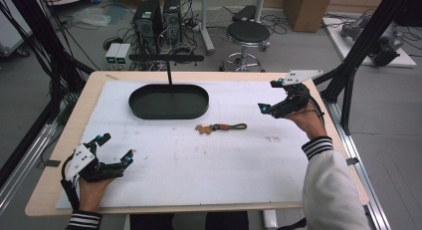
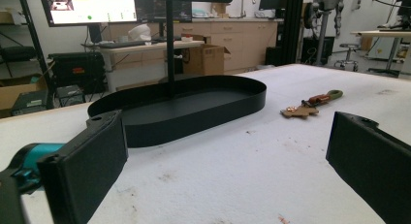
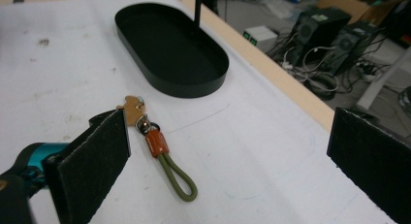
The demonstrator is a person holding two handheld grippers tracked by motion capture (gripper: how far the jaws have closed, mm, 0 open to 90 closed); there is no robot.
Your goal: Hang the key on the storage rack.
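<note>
While our right tongs (image 1: 273, 96) hover spread wide and empty above the far right of the counter (image 1: 209, 180), the keyring (image 1: 220, 127) lies just ahead of them and a little below, between them and the left tongs (image 1: 115, 149). In the right gripper view the keyring (image 3: 160, 153) sits near the left jaw, not yet between the two: its tan tag points away toward the tray (image 3: 169, 47) and its green cord loop trails back toward us. So its long axis runs roughly along our line of reach from this hand, and we judge a slight shift toward the left jaw's side would bring the leather sleeve into the gap. Our left tongs hang open too, holding nothing, low at the near left corner, well apart from the keyring (image 2: 310, 104). The right hand is clearly nearer. Beyond the keyring lies the black oval tray (image 1: 168, 101), empty, with a post rising from its far side.
</note>
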